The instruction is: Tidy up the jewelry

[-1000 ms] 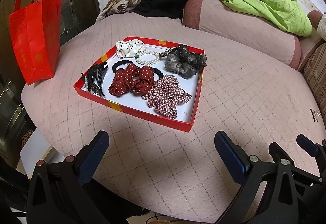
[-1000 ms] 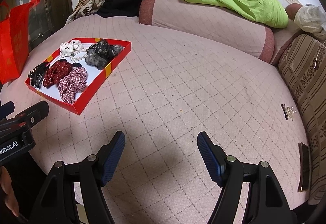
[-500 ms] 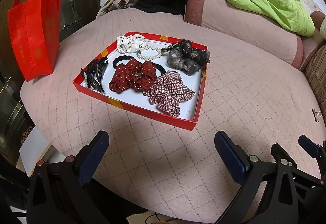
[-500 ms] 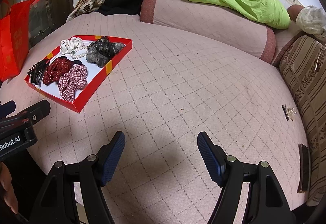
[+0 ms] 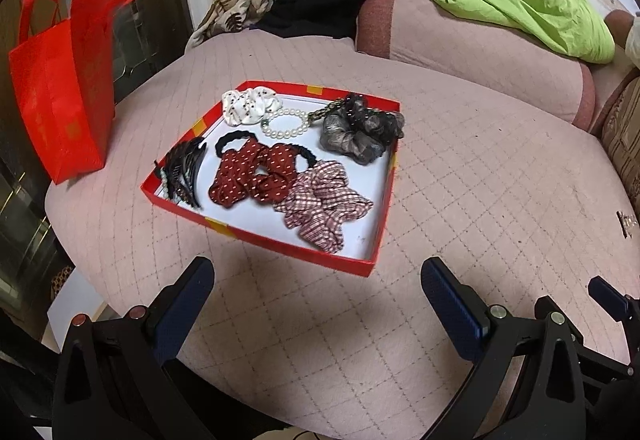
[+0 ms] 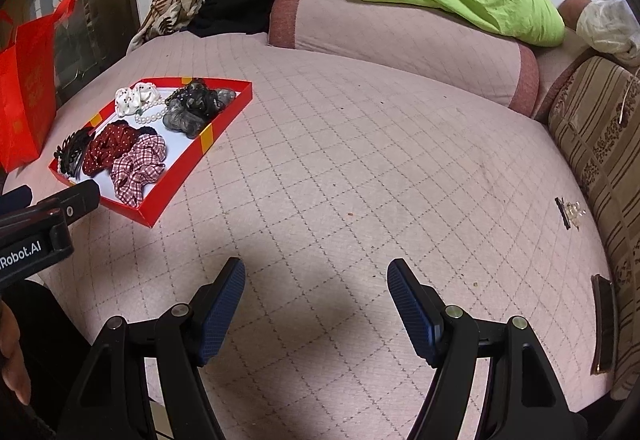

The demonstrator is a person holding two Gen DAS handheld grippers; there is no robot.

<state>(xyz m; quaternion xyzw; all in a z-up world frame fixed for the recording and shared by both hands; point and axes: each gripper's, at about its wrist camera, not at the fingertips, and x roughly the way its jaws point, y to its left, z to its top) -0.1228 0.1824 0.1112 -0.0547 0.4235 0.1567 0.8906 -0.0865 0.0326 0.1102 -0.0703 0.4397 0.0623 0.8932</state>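
**Hair accessories in a red tray, both grippers spread and empty above the bed**

The red tray (image 5: 288, 246) lies flat on the pink quilted bed (image 5: 460, 180), toward its left side. Inside on the white floor: a white scrunchie (image 5: 248, 105) in the far corner, a pearl bracelet (image 5: 286, 123) just beside it, and a grey scrunchie (image 5: 360, 130) against the right wall. Nearer the camera sit a dark red dotted scrunchie (image 5: 252, 174), touching a black hair tie (image 5: 236, 138), and a plaid scrunchie (image 5: 324, 206) that overlaps the red one's edge. A black claw clip (image 5: 186, 166) lies along the left wall. Well apart, near the bed's right edge, a small clip (image 6: 570, 210) lies alone on the quilt.

The left gripper (image 5: 316, 304) points steeply down at the quilt just in front of the tray's near wall; its blue-padded fingers (image 5: 450, 304) stand wide apart with nothing between them. The right gripper (image 6: 316, 300) hangs to the right of the tray over bare quilt, tilted down likewise, its fingers (image 6: 226, 304) also spread with nothing in them. In the right wrist view the left gripper's body juts in at the left edge, and white lettering on it reads "Robot.AI", its start cut off. A fingertip (image 6: 12, 356) of the person shows at the lower left.

A red bag (image 5: 60, 88) stands at the bed's left edge; any print on it is too faint to read. A green cloth (image 5: 520, 0) drapes over the bolster (image 5: 480, 52) at the far side.
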